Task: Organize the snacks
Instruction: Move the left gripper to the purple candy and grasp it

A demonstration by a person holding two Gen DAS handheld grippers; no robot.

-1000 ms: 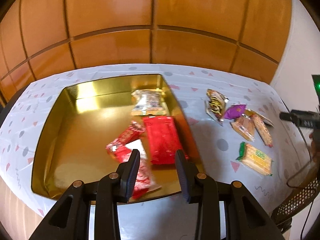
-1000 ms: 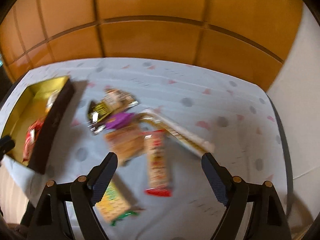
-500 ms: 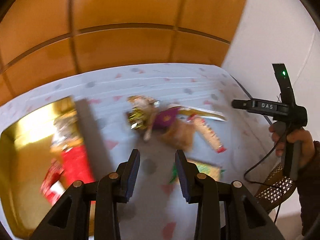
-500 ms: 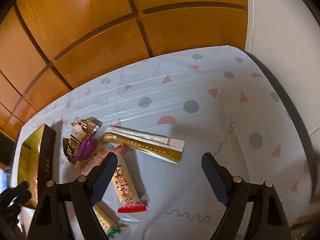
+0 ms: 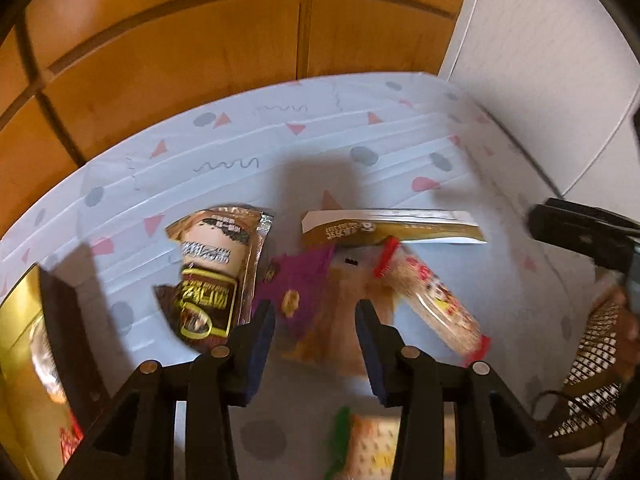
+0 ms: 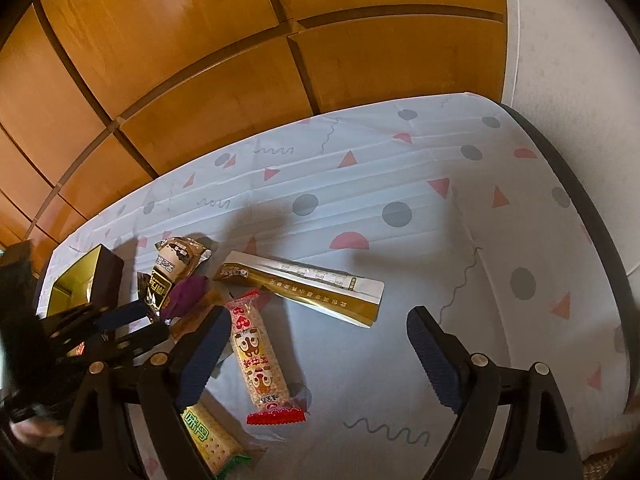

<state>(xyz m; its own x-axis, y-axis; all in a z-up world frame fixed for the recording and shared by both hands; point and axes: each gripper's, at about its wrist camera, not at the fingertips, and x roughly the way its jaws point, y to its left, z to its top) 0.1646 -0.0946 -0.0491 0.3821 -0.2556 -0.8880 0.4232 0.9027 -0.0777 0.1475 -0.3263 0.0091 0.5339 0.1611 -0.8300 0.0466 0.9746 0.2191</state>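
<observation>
Now purple packet (image 5: 298, 280) just beyond opening, empty left tool (image 5: 316, 322).

Snack pile on the worktop: brown packet (image 5: 212, 276), purple wrapper (image 5: 298, 280), long gold sachet (image 6: 304, 286), red-ended bar (image 6: 258, 360), all lying flat beside the gold tin (image 6: 74, 280).

Warm indoor light falls from above and behind me, throwing soft dark shadows of my jaws across the patterned tablecloth (image 6: 360, 184). My left view is smeared by motion blur: the purple packet (image 5: 304, 280) and the red-ended snack bar (image 5: 432, 304) lose their print. My right view is sharp. Both fisheye pictures bow the wood panelling (image 6: 208, 60) and darken at the corners. The gold tin (image 5: 20, 320) glares.
</observation>
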